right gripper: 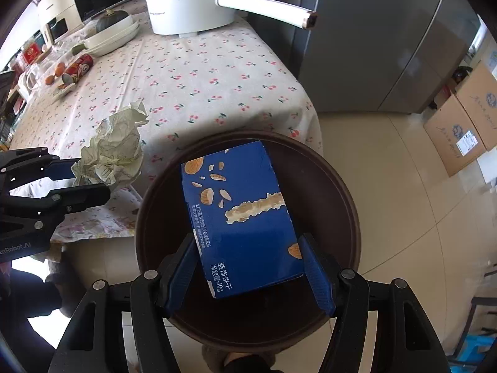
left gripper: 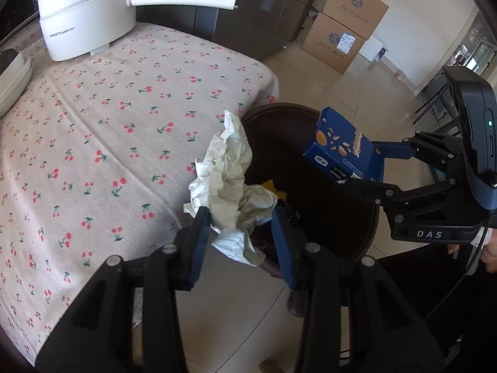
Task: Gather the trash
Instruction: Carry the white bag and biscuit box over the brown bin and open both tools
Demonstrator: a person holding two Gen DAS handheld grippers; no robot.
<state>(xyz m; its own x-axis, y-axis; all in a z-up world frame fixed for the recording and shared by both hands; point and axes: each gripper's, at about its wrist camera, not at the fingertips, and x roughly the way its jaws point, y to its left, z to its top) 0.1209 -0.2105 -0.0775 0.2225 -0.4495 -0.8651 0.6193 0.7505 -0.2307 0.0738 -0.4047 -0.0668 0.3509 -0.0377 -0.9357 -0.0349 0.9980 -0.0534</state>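
Note:
My left gripper is shut on a crumpled sheet of pale paper and holds it at the table's corner, beside the rim of a round dark brown trash bin. The paper also shows in the right wrist view. My right gripper is shut on a blue biscuit box and holds it over the bin's opening. The box and right gripper also show in the left wrist view. Some trash lies inside the bin.
A table with a cherry-print cloth carries a white electric pot with a long handle, white dishes and a red can. Cardboard boxes are stacked on the tiled floor. A grey fridge stands behind the table.

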